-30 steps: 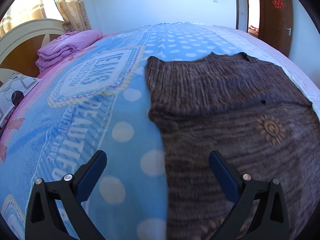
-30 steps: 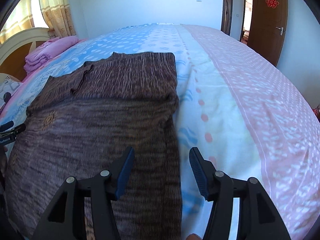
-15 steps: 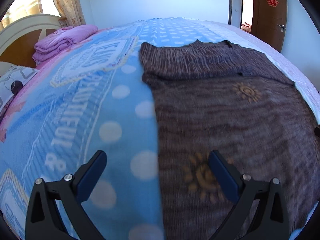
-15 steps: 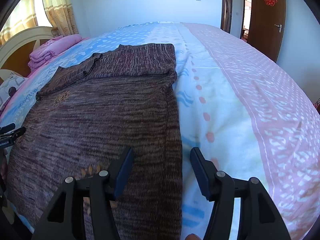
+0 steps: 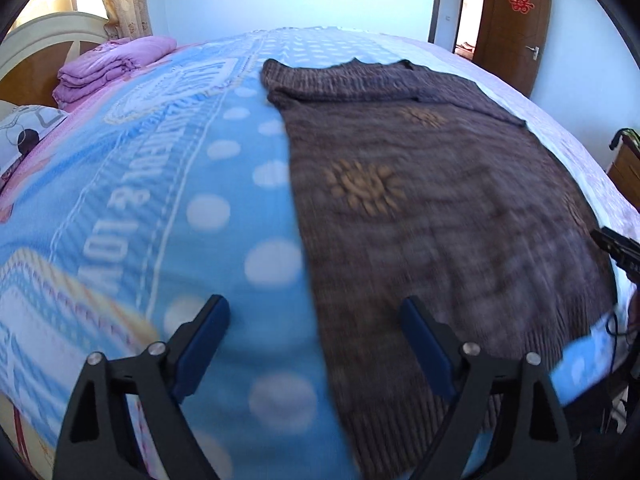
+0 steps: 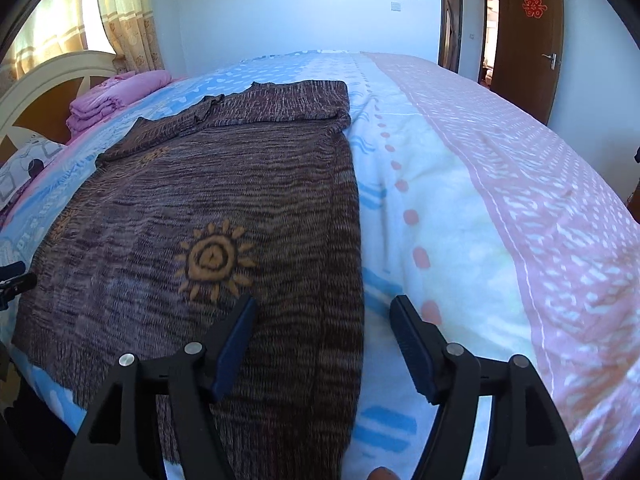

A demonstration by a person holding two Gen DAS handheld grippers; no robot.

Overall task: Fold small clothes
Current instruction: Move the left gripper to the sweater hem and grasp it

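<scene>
Lying flat on the bedspread [image 6: 460, 184], the brown knitted sweater [image 6: 224, 184] had its sleeves folded across its far end and orange sun motifs scattered over the body. The left gripper [image 5: 316, 316] hovered wide apart and empty above the sweater's left edge, one finger over the blue polka-dot cover and the other over the knit. The right gripper [image 6: 324, 316] was likewise spread wide and empty, straddling the sweater's right edge near the ribbed hem, which reached the near edge of the bed. Folded pink bedding [image 5: 112, 64] sat by the headboard [image 6: 44, 92], well apart from the sweater, and a brown door [image 6: 528, 36] stood beyond the bed.
</scene>
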